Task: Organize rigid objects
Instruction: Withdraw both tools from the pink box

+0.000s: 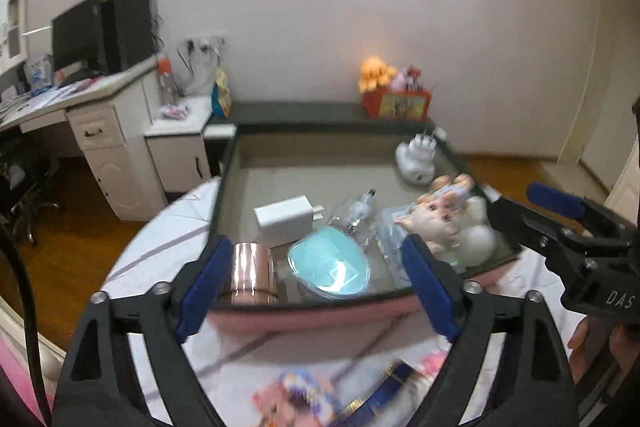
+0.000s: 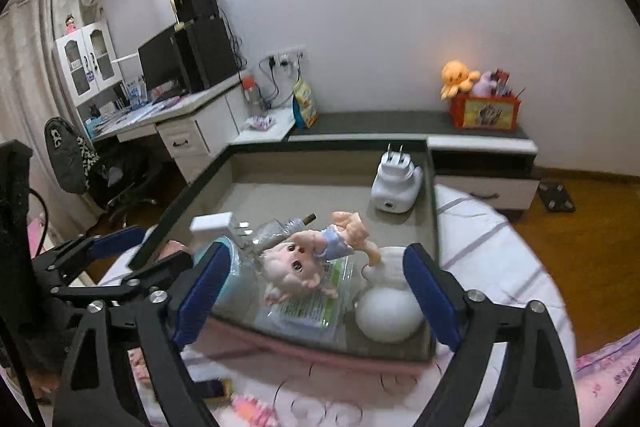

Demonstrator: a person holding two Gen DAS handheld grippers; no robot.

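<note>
A shallow dark-rimmed tray lies on the bed. In it are a copper tape roll, a white charger, a teal oval case, a clear plastic bag, a pink-haired doll on a white round base, and a white paw-shaped plug. My left gripper is open and empty, over the tray's near edge. My right gripper is open and empty, its fingers either side of the doll and base.
A white desk with monitor and a chair stand at left. A low dark-topped bench with an orange toy box runs along the wall. Small packets lie on the pink bedsheet near me.
</note>
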